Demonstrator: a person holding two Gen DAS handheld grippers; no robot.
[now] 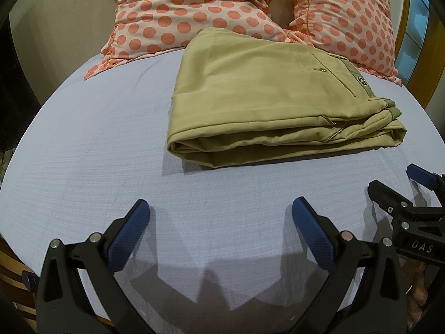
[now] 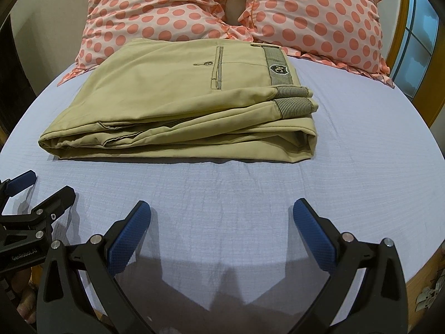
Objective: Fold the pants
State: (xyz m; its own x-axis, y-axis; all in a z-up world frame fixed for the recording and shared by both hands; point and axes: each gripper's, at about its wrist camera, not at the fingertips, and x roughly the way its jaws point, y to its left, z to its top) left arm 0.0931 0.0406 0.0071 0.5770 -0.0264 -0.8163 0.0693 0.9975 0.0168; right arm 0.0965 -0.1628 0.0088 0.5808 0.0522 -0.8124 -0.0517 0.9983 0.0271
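Note:
Khaki pants (image 1: 261,97) lie folded into a thick rectangular stack on the light blue bed sheet (image 1: 97,144), with the striped waistband and a back pocket button on top. They also show in the right wrist view (image 2: 180,105). My left gripper (image 1: 221,208) is open and empty, low over the sheet, short of the stack's near edge. My right gripper (image 2: 222,208) is open and empty too, just in front of the stack. Each gripper shows at the edge of the other's view: the right one (image 1: 395,183), the left one (image 2: 47,186).
Two pink pillows with orange dots (image 1: 194,8) (image 2: 319,14) lean behind the pants at the head of the bed. A wooden bed frame and a window (image 2: 417,41) are at the right. The sheet (image 2: 361,139) spreads around the stack.

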